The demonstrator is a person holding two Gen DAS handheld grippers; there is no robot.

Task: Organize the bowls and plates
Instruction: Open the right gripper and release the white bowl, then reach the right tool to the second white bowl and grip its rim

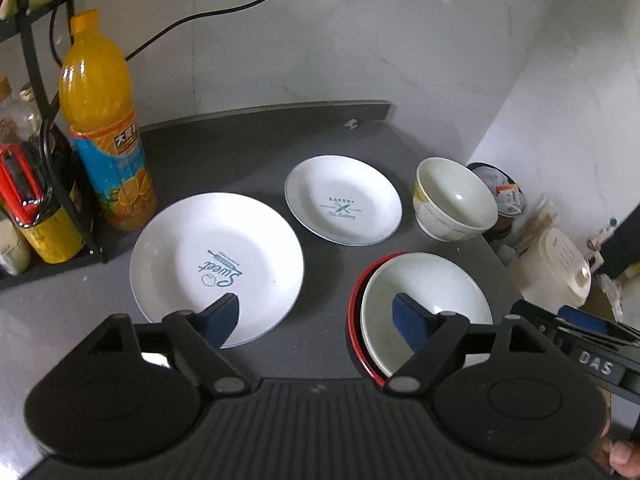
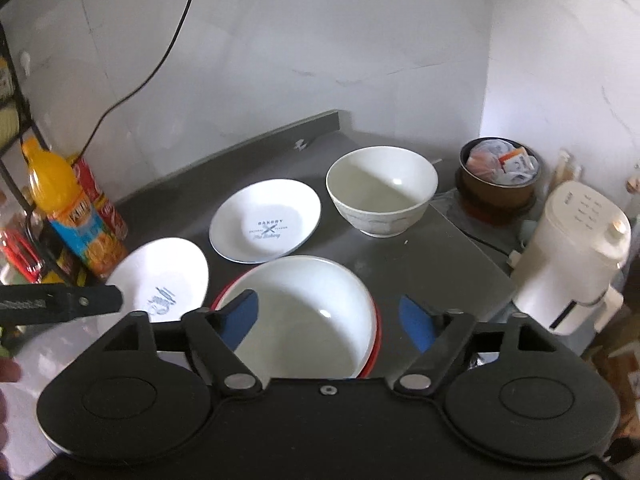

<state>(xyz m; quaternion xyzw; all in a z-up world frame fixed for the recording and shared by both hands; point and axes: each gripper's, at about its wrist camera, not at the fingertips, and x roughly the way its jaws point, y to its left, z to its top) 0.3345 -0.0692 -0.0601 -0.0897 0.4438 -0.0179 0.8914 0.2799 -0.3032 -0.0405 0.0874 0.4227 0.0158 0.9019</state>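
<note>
**Grey counter, four dishes laid out, both grippers empty**

Grey stone counter [image 1: 224, 152] fills the left wrist view, with the crockery spread across it. The large plate [image 1: 216, 264] marked "Sweet" lies nearest the orange juice bottle [image 1: 102, 120]; the smaller "Bakery" plate [image 1: 343, 199] sits just behind it, apart from it. A deep bowl [image 1: 454, 199] stands upright to the right of that plate. Nearest the camera, a shallow white bowl [image 1: 426, 300] is nested in a red-rimmed dish [image 1: 354, 320], so one pair looks already stacked. The left gripper [image 1: 316, 320] hovers above the gap between the large plate and the nested pair, its jaws spread wide and holding nothing.

From the right wrist view, the right gripper [image 2: 328, 320] hangs over the shallow white bowl [image 2: 300, 312], jaws likewise spread, one blue pad to each side of the bowl but above it and not touching. The deep bowl [image 2: 382, 192] and the small plate [image 2: 266, 220] lie beyond, well within reach. A white kettle [image 2: 572, 256] stands off to the right. This placing suggests the bowl pair is the likely next pick, or the base on which bowls gather.
</note>
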